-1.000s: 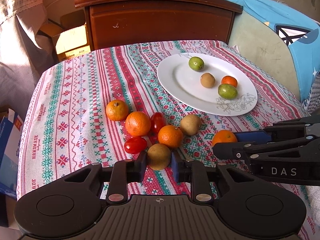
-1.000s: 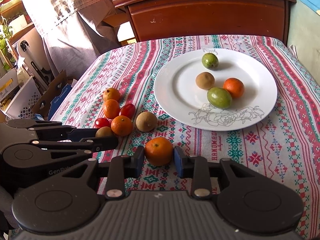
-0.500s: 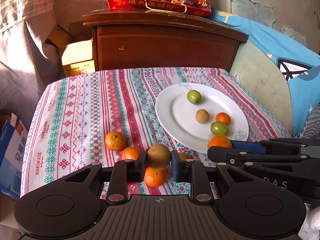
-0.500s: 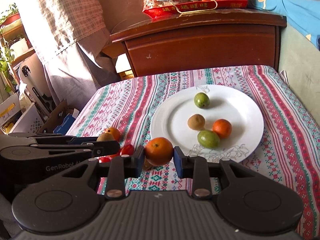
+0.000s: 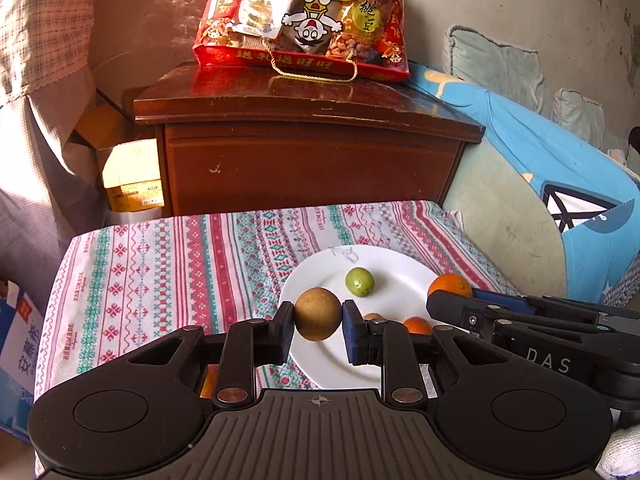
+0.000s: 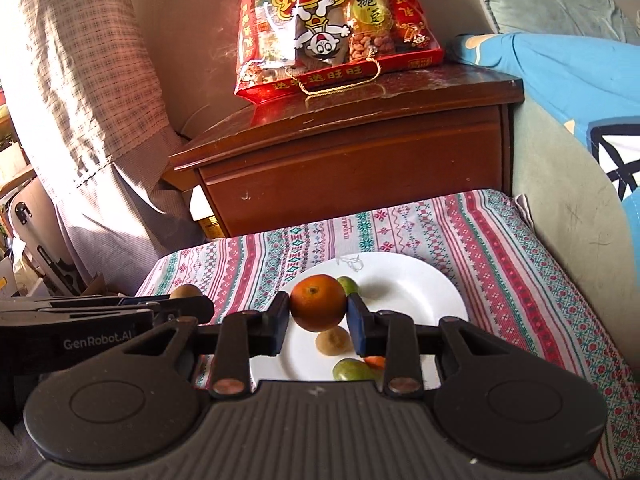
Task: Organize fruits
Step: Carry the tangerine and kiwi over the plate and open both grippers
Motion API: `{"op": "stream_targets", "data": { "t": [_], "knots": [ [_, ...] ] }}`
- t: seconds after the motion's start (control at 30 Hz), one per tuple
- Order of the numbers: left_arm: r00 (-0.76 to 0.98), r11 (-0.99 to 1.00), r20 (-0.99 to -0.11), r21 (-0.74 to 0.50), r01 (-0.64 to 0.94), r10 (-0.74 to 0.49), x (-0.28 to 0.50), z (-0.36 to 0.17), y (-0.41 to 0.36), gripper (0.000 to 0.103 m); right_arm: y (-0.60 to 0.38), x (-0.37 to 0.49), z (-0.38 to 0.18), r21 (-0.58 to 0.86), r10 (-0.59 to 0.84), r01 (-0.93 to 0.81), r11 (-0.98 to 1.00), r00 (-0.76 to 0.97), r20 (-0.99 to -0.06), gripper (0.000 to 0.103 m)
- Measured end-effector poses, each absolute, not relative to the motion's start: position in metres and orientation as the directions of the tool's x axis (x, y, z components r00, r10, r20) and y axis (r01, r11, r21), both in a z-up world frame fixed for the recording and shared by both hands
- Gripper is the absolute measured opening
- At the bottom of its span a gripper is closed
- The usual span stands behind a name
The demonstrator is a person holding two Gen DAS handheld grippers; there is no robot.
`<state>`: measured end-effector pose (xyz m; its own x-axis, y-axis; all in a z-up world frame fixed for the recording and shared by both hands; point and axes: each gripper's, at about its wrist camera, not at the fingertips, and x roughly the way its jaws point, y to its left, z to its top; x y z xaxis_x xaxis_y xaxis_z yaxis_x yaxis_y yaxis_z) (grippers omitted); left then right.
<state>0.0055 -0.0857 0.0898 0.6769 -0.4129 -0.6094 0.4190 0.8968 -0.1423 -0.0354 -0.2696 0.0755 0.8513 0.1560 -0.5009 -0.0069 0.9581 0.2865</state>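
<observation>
Where readable: "DAS" on right tool (image 5: pixel 450 300), "GenRobot.AI" on left tool (image 6: pixel 188 300).

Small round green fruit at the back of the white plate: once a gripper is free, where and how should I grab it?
Grip the small round green fruit across its widest middle, coming from above with the fingers to either side. It sits alone on the white ceramic plate, with bare plate around it, and its smooth round shape would probably slip from an off-centre pinch.
</observation>
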Motion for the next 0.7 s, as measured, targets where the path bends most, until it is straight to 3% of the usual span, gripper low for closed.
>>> {"op": "stream_targets", "data": {
  "t": [0.7],
  "knots": [
    [0.593, 0.911, -0.726, -0.114, 0.396, -0.349, 0.068, 0.044, -0.125, 0.023, -0.306, 0.013, 0.034, 0.329, 0.095, 0.131, 0.935, 0.802, -0.590, 0.032]
  ]
}}
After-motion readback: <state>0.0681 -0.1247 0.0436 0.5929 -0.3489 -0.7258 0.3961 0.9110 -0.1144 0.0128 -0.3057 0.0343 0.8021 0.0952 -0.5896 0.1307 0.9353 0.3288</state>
